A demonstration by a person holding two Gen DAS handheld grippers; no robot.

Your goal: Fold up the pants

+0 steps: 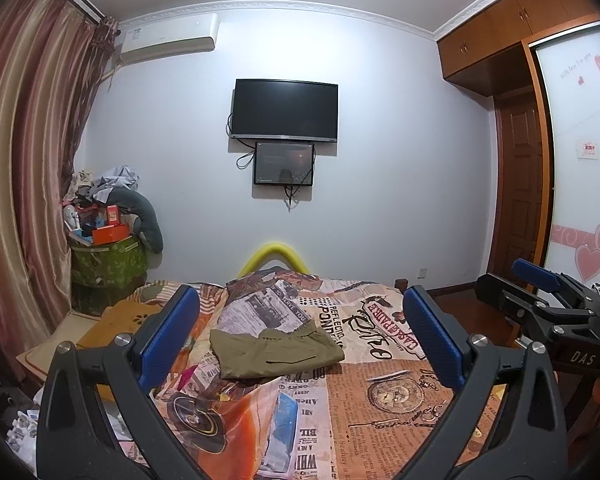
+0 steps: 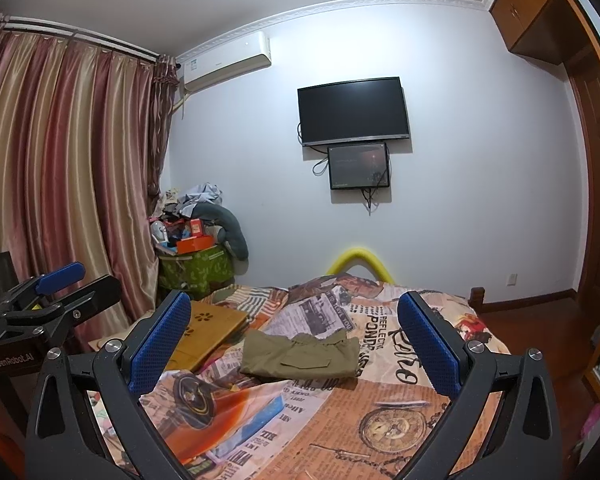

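Note:
Olive-green pants (image 1: 276, 352) lie folded into a compact rectangle on the newspaper-print bedspread (image 1: 380, 400), waistband toward the far side. They also show in the right wrist view (image 2: 302, 356). My left gripper (image 1: 300, 344) is open and empty, held above the bed short of the pants. My right gripper (image 2: 294, 348) is open and empty too, also back from the pants. The right gripper shows at the right edge of the left wrist view (image 1: 540, 292), and the left gripper at the left edge of the right wrist view (image 2: 60, 292).
A wooden lap board (image 2: 204, 332) lies on the bed left of the pants. A green bin piled with clutter (image 1: 108, 256) stands by the curtain (image 1: 24, 160). A TV (image 1: 284, 110) hangs on the far wall. A wardrobe (image 1: 576, 152) and wooden floor are at right.

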